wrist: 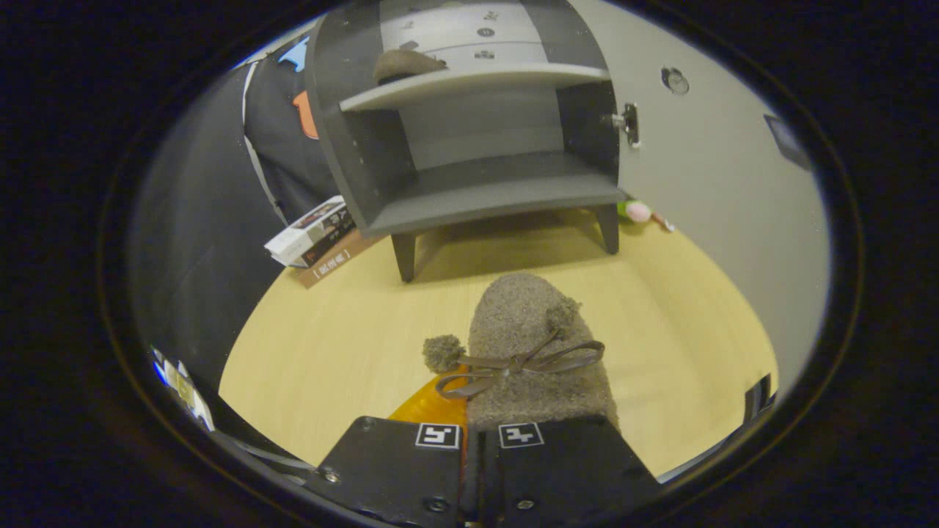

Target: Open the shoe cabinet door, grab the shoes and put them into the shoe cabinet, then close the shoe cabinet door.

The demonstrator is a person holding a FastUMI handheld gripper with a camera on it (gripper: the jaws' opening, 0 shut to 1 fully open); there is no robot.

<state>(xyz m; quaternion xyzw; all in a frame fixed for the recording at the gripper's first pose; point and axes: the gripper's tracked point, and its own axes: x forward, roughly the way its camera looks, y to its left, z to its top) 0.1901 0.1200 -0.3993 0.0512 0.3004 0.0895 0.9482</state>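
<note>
The gripper (pixel 480 447) is clenched on a grey slipper (pixel 524 345) held above the wooden floor (pixel 330 345), facing the open shoe cabinet (pixel 477 147). Judged best: carry it level, toe first, onto the bare lower shelf (pixel 499 194), clear of the door (pixel 704 169).

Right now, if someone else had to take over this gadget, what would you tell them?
Gripper: fingers closed together on the heel end of a fuzzy grey slipper with a bow and pompoms, which points ahead toward the cabinet.
Shoe cabinet: beyond the slipper on the wooden floor, door swung open.
Done: door opened; another slipper already lies on the upper shelf.
Left: carry the held slipper in, probably onto a shelf, let go, then close the door.
</note>
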